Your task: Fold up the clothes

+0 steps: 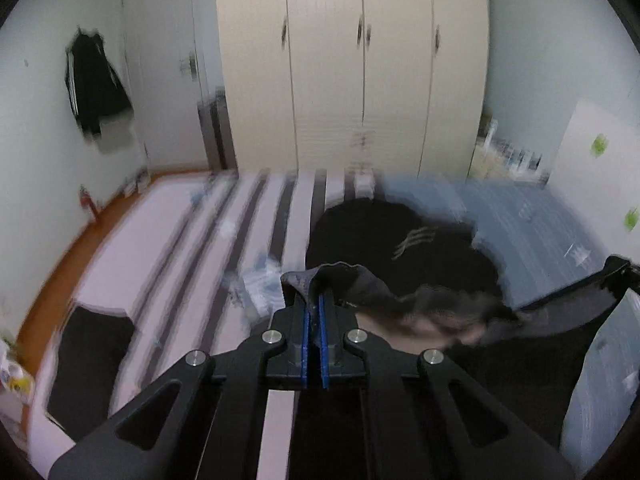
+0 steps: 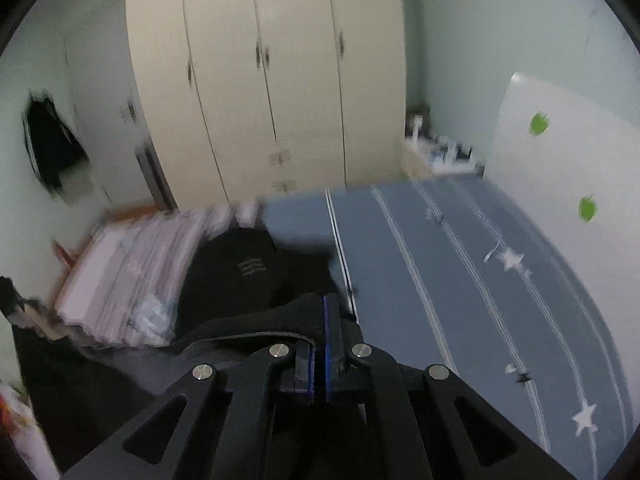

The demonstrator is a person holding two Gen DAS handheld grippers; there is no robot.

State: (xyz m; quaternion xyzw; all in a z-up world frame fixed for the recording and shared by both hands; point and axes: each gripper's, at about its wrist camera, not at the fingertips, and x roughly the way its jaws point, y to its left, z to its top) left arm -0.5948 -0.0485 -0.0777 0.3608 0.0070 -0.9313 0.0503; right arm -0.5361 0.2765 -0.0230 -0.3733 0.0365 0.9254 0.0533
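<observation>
Both fingers clamped on dark garment point(image 1: 460, 312) (blurred), stretched sideways between them

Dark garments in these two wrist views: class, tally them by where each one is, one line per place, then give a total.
Held in the jaws of both grippers: 1, the dark garment, between left gripper and right gripper
Heaped on the bed: 1, black garment with stripe logo
Lying flat at the bed's near corner: 1, flat dark cloth
Hanging on the wall: 1, black jacket
Total: 4
</observation>
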